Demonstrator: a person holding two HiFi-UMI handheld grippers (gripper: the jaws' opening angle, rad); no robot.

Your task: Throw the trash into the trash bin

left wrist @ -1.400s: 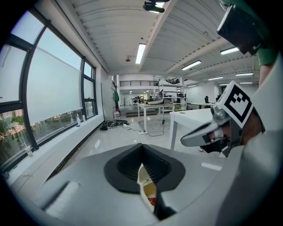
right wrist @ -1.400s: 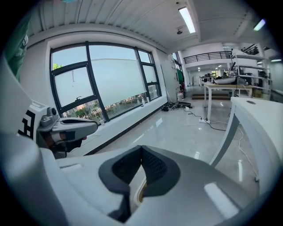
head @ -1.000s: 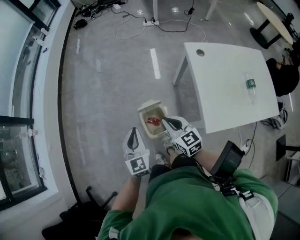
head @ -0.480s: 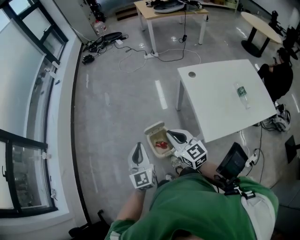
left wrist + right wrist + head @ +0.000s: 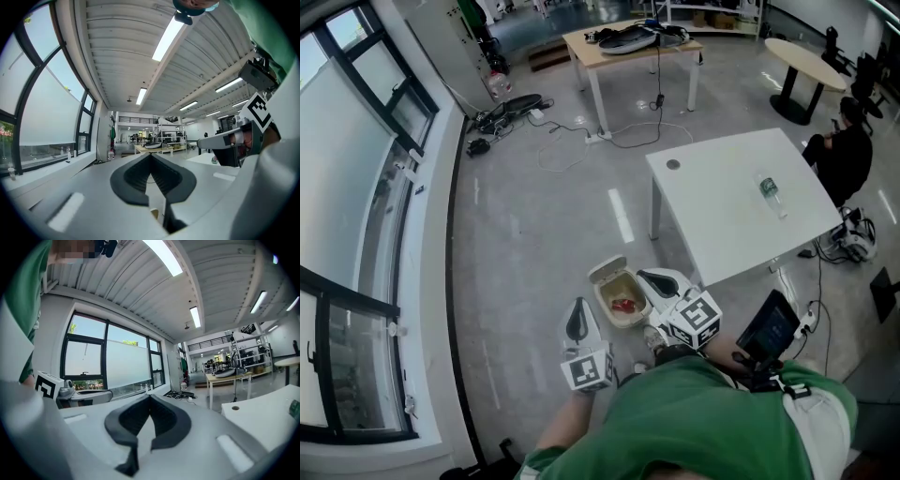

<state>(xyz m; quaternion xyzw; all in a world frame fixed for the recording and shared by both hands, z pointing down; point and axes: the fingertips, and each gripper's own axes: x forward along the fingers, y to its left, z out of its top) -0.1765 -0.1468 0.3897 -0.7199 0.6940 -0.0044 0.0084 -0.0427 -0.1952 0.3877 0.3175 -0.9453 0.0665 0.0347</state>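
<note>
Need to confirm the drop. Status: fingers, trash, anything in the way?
Left gripper shut, fingers empty. Right gripper shut, empty. Red trash inside the trash bin, lid open. Nothing blocking the bin.

The left gripper (image 5: pixel 150 157) fills the lower centre, its black pads (image 5: pixel 130 180) meeting at the tips with nothing between them. At the right, the right gripper (image 5: pixel 202 141) points leftward, with its marker cube (image 5: pixel 258 110) above and a green sleeve (image 5: pixel 276 42) in the upper right corner. Strip lights (image 5: pixel 168 37) cross the ceiling. Tall windows (image 5: pixel 42 108) line the left. A wooden table (image 5: pixel 152 149) stands far off at centre.
</note>
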